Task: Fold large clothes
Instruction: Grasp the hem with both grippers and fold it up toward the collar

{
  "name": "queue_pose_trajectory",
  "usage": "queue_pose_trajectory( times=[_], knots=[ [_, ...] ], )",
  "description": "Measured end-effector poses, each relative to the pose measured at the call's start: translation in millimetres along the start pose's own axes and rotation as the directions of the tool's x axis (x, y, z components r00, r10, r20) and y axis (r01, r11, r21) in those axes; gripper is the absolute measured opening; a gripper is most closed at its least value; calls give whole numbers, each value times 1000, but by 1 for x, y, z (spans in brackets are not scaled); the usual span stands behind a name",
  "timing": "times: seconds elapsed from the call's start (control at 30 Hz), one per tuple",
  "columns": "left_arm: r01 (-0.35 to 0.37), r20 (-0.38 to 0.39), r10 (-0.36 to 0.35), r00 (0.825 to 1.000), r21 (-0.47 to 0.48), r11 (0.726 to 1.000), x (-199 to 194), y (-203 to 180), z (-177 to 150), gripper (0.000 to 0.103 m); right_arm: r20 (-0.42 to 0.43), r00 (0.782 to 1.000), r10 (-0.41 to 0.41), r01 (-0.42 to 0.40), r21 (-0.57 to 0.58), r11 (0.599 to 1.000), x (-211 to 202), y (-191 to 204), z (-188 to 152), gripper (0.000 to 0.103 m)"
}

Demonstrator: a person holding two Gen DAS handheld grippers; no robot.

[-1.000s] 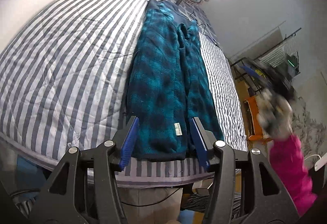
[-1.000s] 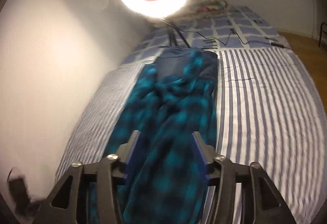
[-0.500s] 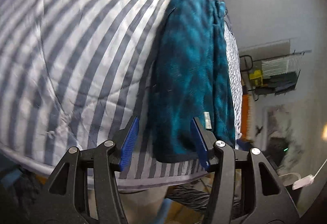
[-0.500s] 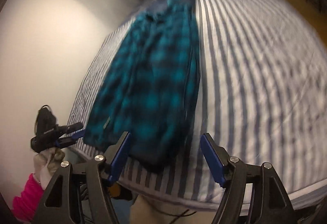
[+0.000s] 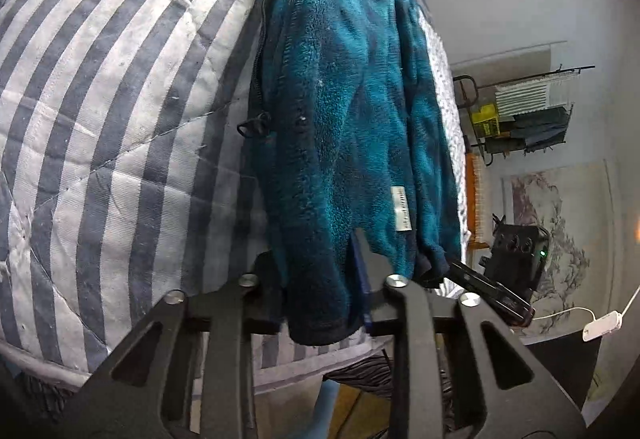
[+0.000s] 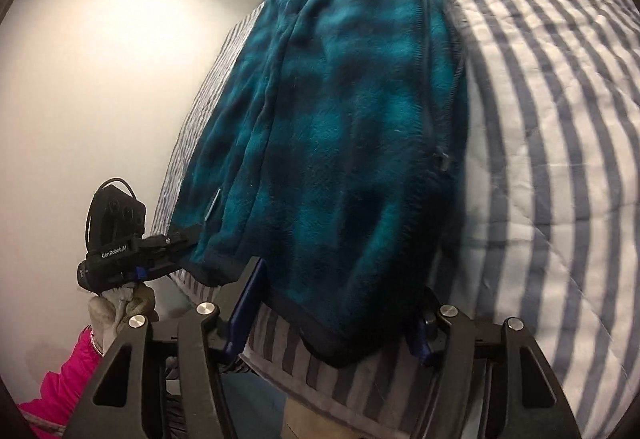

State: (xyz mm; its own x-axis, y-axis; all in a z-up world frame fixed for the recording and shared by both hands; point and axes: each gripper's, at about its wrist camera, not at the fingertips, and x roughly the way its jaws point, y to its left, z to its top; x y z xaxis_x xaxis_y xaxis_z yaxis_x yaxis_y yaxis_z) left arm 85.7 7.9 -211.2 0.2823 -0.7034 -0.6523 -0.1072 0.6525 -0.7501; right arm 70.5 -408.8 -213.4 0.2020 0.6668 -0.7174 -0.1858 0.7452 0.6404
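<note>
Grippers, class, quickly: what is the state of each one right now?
Left gripper: closing on the near hem corner of the teal fleece jacket.
Right gripper: closing, other hem corner between its jaws, pads not yet pressing.

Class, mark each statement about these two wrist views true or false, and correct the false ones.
1. The fleece lies on a striped quilt. True.
2. The fleece is red. False: it is teal with dark checks.
3. The left hand-held gripper has the fleece's hem corner between its fingers. True; its jaws are closing.
4. The right hand-held gripper is far above the fleece. False: its fingers straddle the hem, jaws closing.
5. A small white label shows near the hem. True.
6. The person's sleeve is green. False: it is pink.
</note>
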Motion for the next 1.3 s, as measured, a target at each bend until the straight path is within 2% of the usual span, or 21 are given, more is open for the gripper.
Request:
queue_pose_trajectory(
  times=[0.07, 0.1, 0.17, 0.27, 0.37, 0.5, 0.77, 0.87, 1.03, 1.17, 1.3],
  knots=[
    [27, 6, -27, 1000, -4, 1000, -5, -2, -1, 19, -11, 1000, 14, -14, 6, 1000, 3, 1, 3, 43],
    [51, 12, -51, 999, -13, 999, -9, -4, -2, 18, -12, 1000, 15, -15, 17, 1000, 4, 1, 5, 39],
    [77, 21, -77, 997, -21, 997, -14, -8, 1, 17, -4, 999, 43, -42, 43, 998, 0, -1, 7, 23],
    [127, 32, -126, 992, -42, 991, -21, -19, 3, 16, 34, 993, 110, -112, 81, 990, -12, 2, 12, 19],
    [147, 45, -146, 988, -38, 988, -29, -35, 14, 16, 68, 987, 143, -149, 95, 984, -26, 12, 19, 17],
    [119, 80, -120, 990, 12, 993, -41, -66, 40, 16, 121, 978, 173, -185, 98, 978, -44, 24, 39, 16],
    [30, 148, -38, 988, 56, 998, -43, -105, 112, 15, 169, 981, 99, -107, 41, 993, -58, 46, 107, 16],
    [10, 163, -15, 986, 33, 999, -36, -104, 142, 15, 176, 982, 65, -75, 51, 996, -55, 39, 135, 16],
    [-52, 167, 52, 985, -2, 999, 0, -94, 185, 15, 169, 986, 6, -19, 72, 997, -30, 28, 180, 16],
    [-93, 155, 96, 983, -30, 995, 29, -82, 207, 15, 148, 989, -11, -6, 113, 994, -5, 9, 204, 16],
    [-115, 142, 123, 982, -60, 992, 52, -69, 218, 16, 119, 993, 17, -39, 188, 981, 18, -18, 215, 17]
  ],
)
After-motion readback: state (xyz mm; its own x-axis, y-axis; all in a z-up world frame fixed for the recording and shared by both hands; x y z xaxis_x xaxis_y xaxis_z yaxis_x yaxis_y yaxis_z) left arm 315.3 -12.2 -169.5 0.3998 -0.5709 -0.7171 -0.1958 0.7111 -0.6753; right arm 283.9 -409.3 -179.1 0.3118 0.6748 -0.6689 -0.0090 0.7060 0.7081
